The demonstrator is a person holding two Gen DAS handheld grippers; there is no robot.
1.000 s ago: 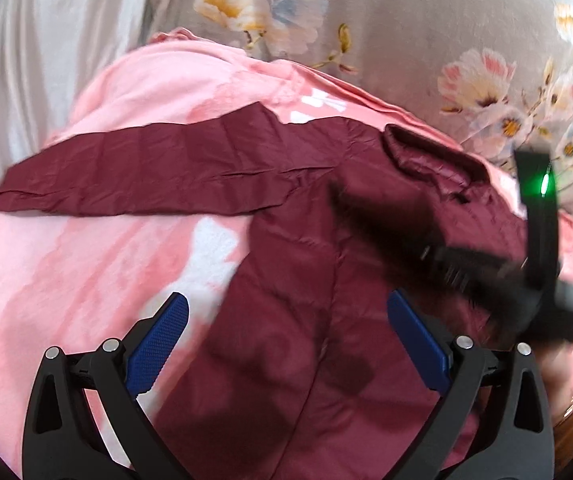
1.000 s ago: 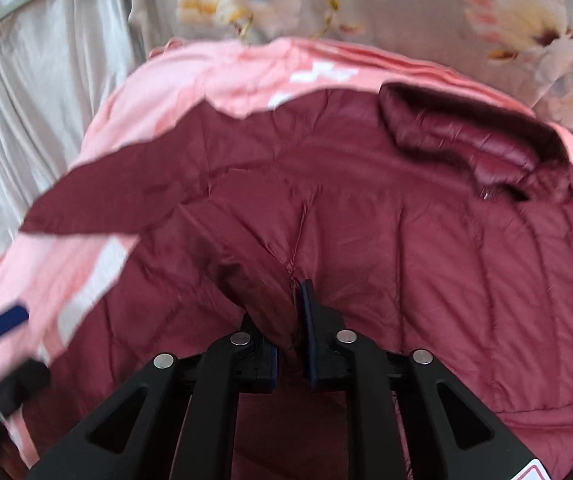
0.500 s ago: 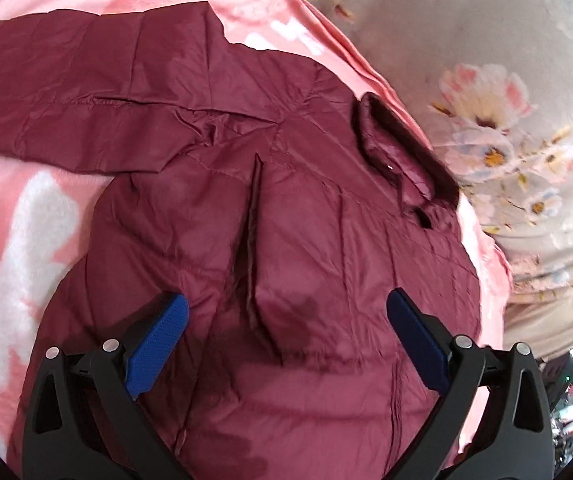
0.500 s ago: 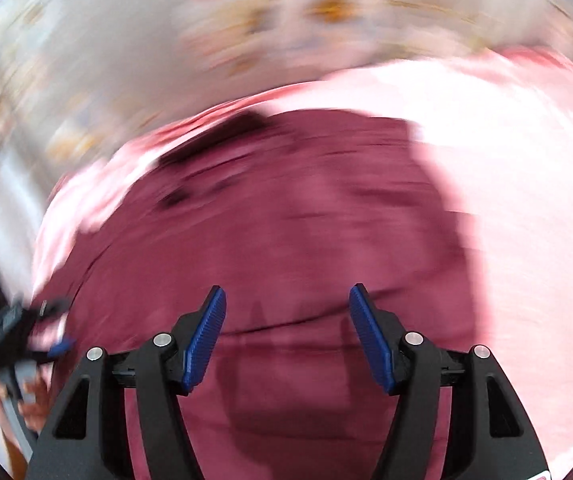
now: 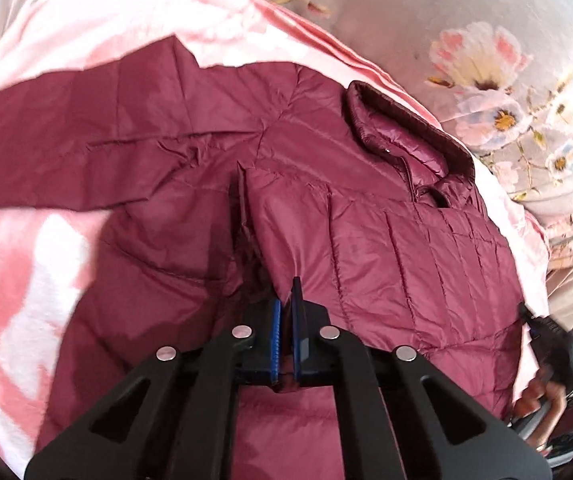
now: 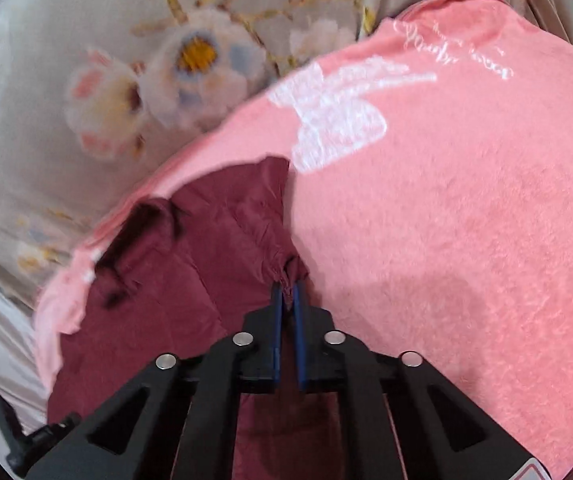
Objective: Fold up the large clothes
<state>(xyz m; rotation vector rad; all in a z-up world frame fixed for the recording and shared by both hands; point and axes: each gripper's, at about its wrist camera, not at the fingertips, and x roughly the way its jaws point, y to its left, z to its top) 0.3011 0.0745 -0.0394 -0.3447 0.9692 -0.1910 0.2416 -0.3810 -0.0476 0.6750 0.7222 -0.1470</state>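
A maroon quilted jacket (image 5: 386,240) lies spread on a pink blanket (image 5: 26,288). Its collar (image 5: 406,136) points to the far right and one sleeve (image 5: 66,140) stretches out to the left. My left gripper (image 5: 286,300) is shut on a raised fold of the jacket front. In the right wrist view my right gripper (image 6: 288,292) is shut on a bunched edge of the jacket (image 6: 174,280), next to the bare pink blanket (image 6: 466,220).
A grey bedsheet with large flowers (image 5: 482,64) lies beyond the blanket and also shows in the right wrist view (image 6: 158,80). The other gripper and a hand (image 5: 546,360) show at the right edge of the left wrist view.
Both grippers were open half a second ago and have now shut on jacket fabric. The right gripper let go of the jacket front, swung to the side and took its edge.
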